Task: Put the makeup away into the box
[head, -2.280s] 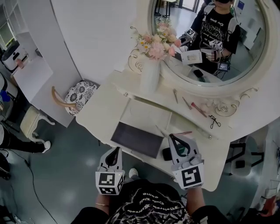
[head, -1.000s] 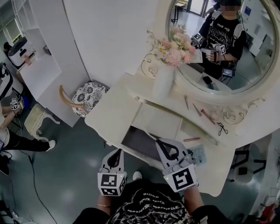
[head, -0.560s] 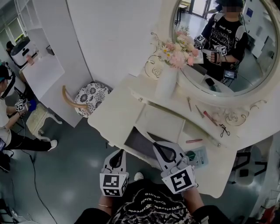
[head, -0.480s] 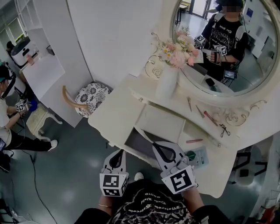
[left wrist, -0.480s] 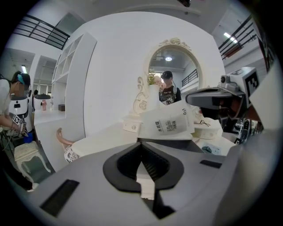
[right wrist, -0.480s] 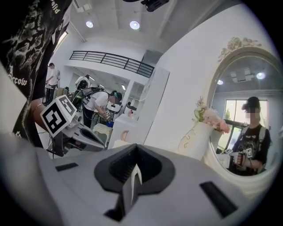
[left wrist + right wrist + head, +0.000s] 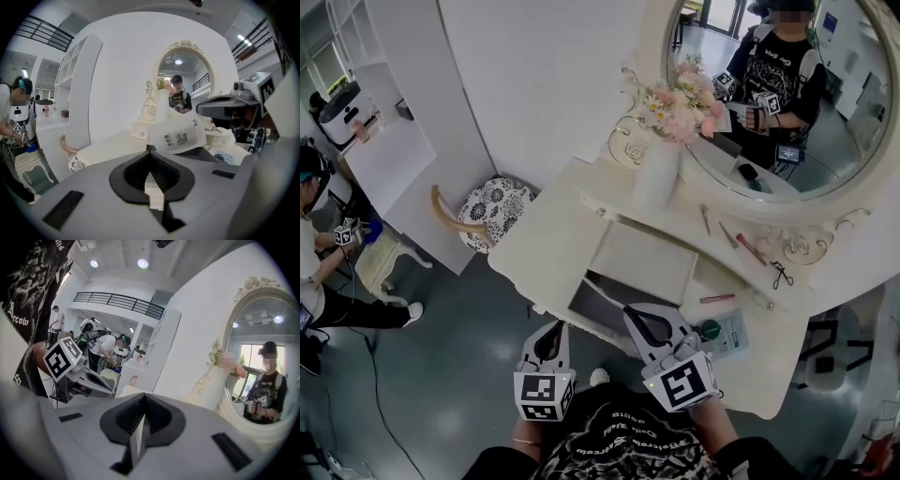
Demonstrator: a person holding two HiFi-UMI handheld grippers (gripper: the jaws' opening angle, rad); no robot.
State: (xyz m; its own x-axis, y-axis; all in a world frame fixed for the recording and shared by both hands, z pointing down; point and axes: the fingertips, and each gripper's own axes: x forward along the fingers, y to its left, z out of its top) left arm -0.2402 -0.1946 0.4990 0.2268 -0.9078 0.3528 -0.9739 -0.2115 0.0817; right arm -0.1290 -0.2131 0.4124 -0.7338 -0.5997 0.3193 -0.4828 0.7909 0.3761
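My right gripper is shut on a thin white packet with black print. The packet hangs over the open box, whose inside is dark and whose white lid is folded back. From the head view the packet shows only as a thin edge. My left gripper hangs shut in front of the table edge, left of the box, with nothing seen in it. Loose makeup lies on the white dressing table: a pink stick, a green-capped item, pencils and an eyelash curler.
A white vase of flowers stands behind the box under the round mirror. A patterned stool sits left of the table. Another person stands at the far left by a white shelf unit.
My right gripper, still shut on the packet, has moved from the table's front right leftward to the box. The left gripper has stayed put.
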